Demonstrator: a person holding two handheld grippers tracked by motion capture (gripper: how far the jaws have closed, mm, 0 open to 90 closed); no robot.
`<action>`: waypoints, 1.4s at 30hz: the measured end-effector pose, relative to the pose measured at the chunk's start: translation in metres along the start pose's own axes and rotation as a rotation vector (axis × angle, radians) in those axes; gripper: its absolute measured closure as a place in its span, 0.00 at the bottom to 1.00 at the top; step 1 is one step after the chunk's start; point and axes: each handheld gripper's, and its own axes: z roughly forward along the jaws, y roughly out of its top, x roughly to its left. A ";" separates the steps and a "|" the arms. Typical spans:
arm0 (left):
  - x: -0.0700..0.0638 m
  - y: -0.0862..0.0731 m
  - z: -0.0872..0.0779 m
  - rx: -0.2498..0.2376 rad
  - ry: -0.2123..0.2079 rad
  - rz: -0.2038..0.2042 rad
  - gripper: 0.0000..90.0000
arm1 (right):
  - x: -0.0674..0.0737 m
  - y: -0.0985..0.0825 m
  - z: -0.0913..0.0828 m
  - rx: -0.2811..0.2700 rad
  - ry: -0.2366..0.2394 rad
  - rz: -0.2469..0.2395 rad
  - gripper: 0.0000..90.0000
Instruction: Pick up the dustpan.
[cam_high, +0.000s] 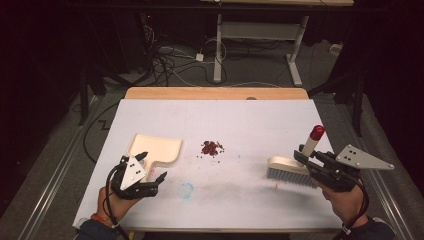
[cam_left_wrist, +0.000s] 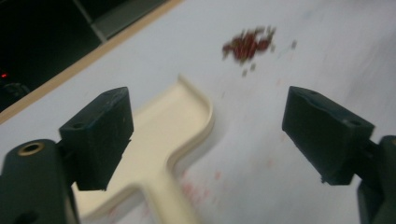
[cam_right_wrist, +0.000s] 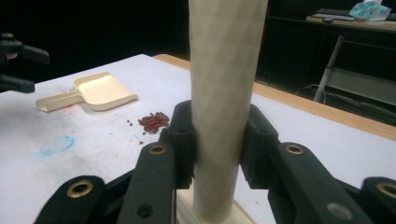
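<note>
Jaws of the right gripper (cam_high: 306, 156) clamp the brush (cam_high: 290, 170) handle at the tabletop's (cam_high: 260, 115) right; left gripper (cam_high: 150, 167) jaws gape, apparently straddling the dustpan (cam_high: 155, 148) handle. Close squarely on that handle first, then sweep left toward the red crumbs (cam_high: 212, 147).

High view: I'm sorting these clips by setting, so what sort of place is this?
Probably a lab or workshop recording station, not a home. A white-topped work table stands on a grey floor, loose tangled cables lie behind it, and the white metal legs of a height-adjustable desk rise beyond, amid dark surroundings.
</note>
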 end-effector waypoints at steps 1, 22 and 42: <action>0.001 -0.007 -0.001 0.019 0.014 0.016 0.21 | 0.000 0.000 0.000 0.001 0.003 -0.003 0.78; 0.032 -0.035 -0.028 0.219 -0.002 -0.293 0.19 | 0.007 0.005 0.020 0.013 0.030 -0.068 0.78; 0.038 -0.024 0.054 0.400 -0.039 -0.449 0.45 | 0.008 0.002 0.025 0.036 0.032 -0.058 0.78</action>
